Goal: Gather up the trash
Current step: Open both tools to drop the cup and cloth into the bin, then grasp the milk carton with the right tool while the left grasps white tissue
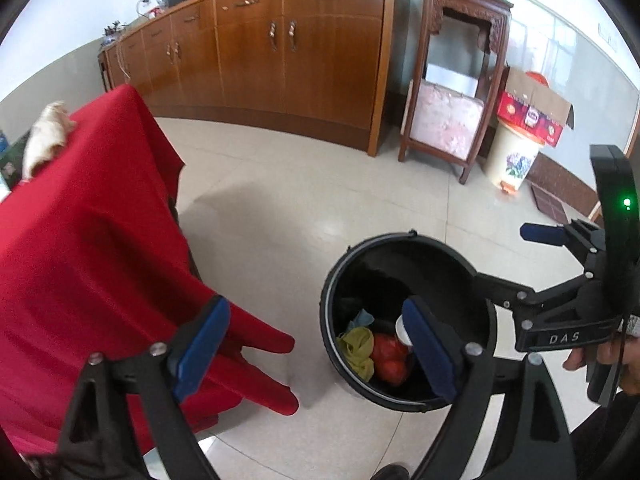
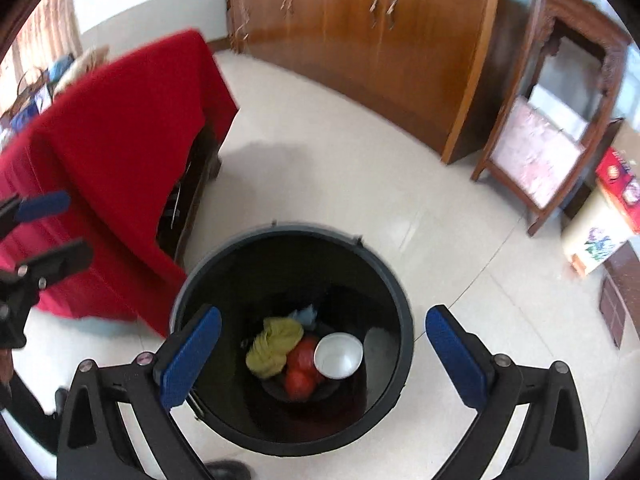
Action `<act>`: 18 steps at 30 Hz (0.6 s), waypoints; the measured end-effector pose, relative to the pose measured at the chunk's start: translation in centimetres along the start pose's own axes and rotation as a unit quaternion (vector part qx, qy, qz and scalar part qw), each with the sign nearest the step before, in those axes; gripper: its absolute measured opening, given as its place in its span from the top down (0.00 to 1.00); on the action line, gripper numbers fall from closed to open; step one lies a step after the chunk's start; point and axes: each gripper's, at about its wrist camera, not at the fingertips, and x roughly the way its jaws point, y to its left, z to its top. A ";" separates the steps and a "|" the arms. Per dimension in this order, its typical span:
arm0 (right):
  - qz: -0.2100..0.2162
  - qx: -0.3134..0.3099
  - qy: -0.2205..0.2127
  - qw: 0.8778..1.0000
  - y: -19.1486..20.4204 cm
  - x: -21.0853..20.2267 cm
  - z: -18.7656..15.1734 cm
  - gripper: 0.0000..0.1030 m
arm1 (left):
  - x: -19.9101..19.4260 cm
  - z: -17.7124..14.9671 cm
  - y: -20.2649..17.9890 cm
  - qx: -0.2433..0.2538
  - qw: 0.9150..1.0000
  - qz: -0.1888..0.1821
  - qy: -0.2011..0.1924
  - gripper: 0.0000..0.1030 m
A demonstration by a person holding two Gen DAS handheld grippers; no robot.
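Observation:
A black round trash bin stands on the tiled floor. Inside lie a yellow-green crumpled wrapper, red rounded items, a white paper cup and a bluish scrap. My left gripper is open and empty, between the red-draped table and the bin. My right gripper is open and empty, directly above the bin's mouth; it also shows in the left wrist view. A crumpled white paper lies on the table's far end.
A table under a red cloth stands left of the bin. A long wooden cabinet lines the far wall. A carved wooden stand, a lidded floral bucket and a cardboard box stand at the right.

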 end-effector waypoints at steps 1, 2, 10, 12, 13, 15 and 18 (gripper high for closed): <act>-0.004 0.005 -0.010 1.000 0.3 -0.9 0.1 0.00 | -0.8 0.0 0.3 -0.003 1.000 0.002 -0.006 0.13; -0.009 0.007 -0.015 1.000 0.6 -1.4 0.4 0.00 | -1.2 0.1 0.4 -0.004 1.000 0.003 -0.010 0.12; -0.022 0.010 -0.046 0.999 3.8 -4.5 1.5 0.00 | -4.3 0.1 2.9 -0.017 0.999 0.007 -0.032 0.12; -0.020 0.015 -0.053 0.998 4.7 -5.3 1.7 0.00 | -5.3 0.0 3.6 -0.022 0.999 0.007 -0.041 0.12; -0.018 0.020 -0.057 0.998 5.2 -5.8 2.0 0.00 | -6.0 -0.1 4.3 -0.027 0.999 0.011 -0.046 0.12; -0.012 0.026 -0.063 0.998 6.0 -6.6 2.6 0.00 | -7.1 -0.2 5.1 -0.034 0.998 0.017 -0.058 0.12; -0.001 0.032 -0.079 0.996 7.6 -7.6 3.7 0.00 | -9.2 -0.5 7.1 -0.052 0.995 0.028 -0.081 0.12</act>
